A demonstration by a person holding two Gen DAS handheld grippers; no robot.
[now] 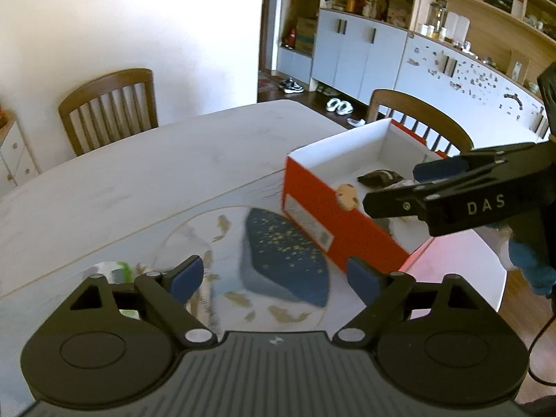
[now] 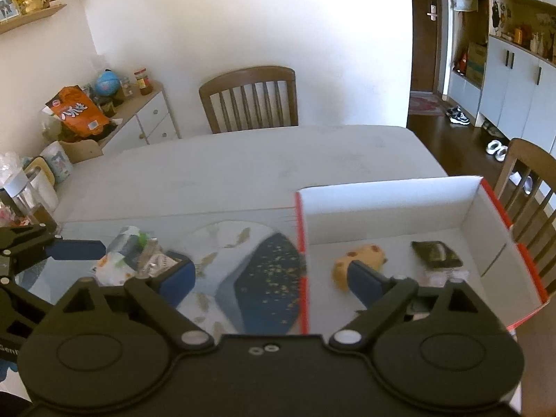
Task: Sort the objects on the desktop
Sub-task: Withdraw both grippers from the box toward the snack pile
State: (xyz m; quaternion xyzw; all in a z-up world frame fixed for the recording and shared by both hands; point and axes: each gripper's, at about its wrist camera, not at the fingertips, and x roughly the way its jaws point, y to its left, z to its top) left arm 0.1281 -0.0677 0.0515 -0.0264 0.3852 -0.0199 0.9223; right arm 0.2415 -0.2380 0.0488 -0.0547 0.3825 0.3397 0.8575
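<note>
An orange shoe box (image 1: 312,205) with a white inside stands on the table at the right. In it lie a yellow cookie-like toy (image 2: 361,257) and a dark packet (image 2: 436,252). A heap of small wrapped packets (image 2: 135,257) lies on the placemat to the left of the box. My left gripper (image 1: 274,278) is open and empty above the placemat's dark blue pattern (image 1: 285,257). My right gripper (image 2: 271,278) is open and empty, straddling the box's near left wall. In the left wrist view it (image 1: 396,187) hovers over the box.
The pale table (image 2: 243,166) stretches back to a wooden chair (image 2: 250,100). A second chair (image 1: 417,118) stands behind the box. A bottle (image 2: 21,187) and clutter sit at the table's left end. Cabinets (image 1: 358,55) line the far wall.
</note>
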